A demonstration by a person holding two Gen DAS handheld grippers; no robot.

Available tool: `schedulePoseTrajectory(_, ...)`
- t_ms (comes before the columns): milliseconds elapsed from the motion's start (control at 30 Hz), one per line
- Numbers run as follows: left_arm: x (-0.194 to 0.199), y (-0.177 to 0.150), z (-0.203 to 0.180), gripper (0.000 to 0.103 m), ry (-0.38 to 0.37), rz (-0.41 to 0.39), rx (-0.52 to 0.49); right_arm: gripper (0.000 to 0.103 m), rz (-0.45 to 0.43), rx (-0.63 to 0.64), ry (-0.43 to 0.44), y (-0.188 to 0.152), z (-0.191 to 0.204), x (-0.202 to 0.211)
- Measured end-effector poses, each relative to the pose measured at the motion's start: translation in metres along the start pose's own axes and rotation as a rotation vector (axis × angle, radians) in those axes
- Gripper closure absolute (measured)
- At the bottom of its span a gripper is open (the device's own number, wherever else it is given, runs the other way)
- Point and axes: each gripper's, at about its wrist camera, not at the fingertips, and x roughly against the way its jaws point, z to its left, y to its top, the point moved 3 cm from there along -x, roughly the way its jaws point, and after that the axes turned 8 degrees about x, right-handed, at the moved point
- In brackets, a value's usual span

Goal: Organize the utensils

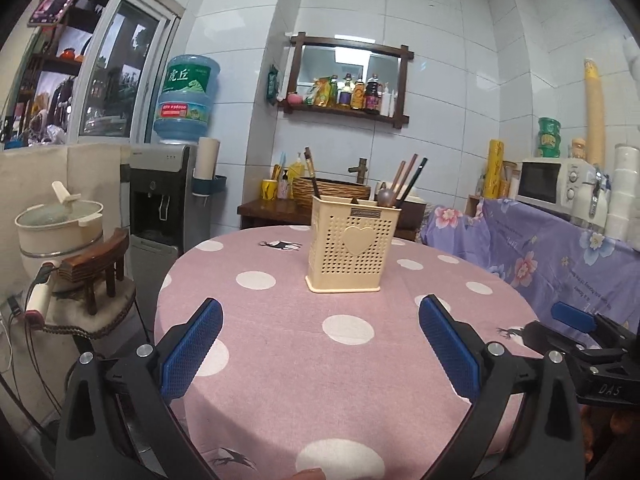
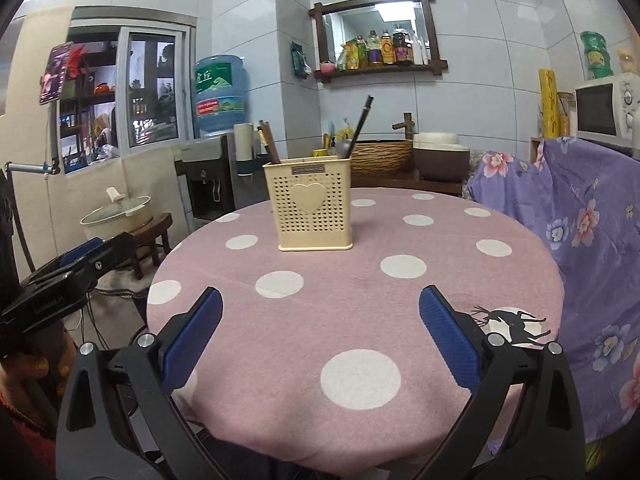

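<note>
Two hand-held grippers: the left hand-held gripper (image 1: 320, 334) and the right hand-held gripper (image 2: 320, 324) are both hovering over the near edge of the tabletop (image 1: 280, 380), each with its blue pads spread wide apart and gripping nothing.
Holder: a cream perforated utensil holder (image 1: 350, 254) with a heart on its front is standing upright near the middle of the tabletop, well apart from both grippers.
Contents: chopsticks (image 1: 404, 178) are leaning out of the right-hand compartment beside a spoon (image 1: 385, 197); a dark-handled piece (image 1: 311, 174) is standing in the left-hand one. Exact compartment divisions are not showing clearly.
Handling, utensils: they are appearing light, stiff and thin; smooth shafts are likely slipping between the pads unless pinched squarely across the exposed upper length.
Handling, holder: thin plastic, probably light and prone to tipping; steadying its rim is looking advisable.
Cloth: the dotted tablecloth is possibly sliding under any push.
</note>
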Motion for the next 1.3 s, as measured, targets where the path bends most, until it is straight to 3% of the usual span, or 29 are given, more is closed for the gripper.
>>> schedulePoseTrajectory(1300, 0.0038, -0.0099, -0.0055, 0.005, 0.014, 0.03, -0.019, 0.006, -0.017, 0.014, -0.002, 0.0036, 0.0034, 0.0082)
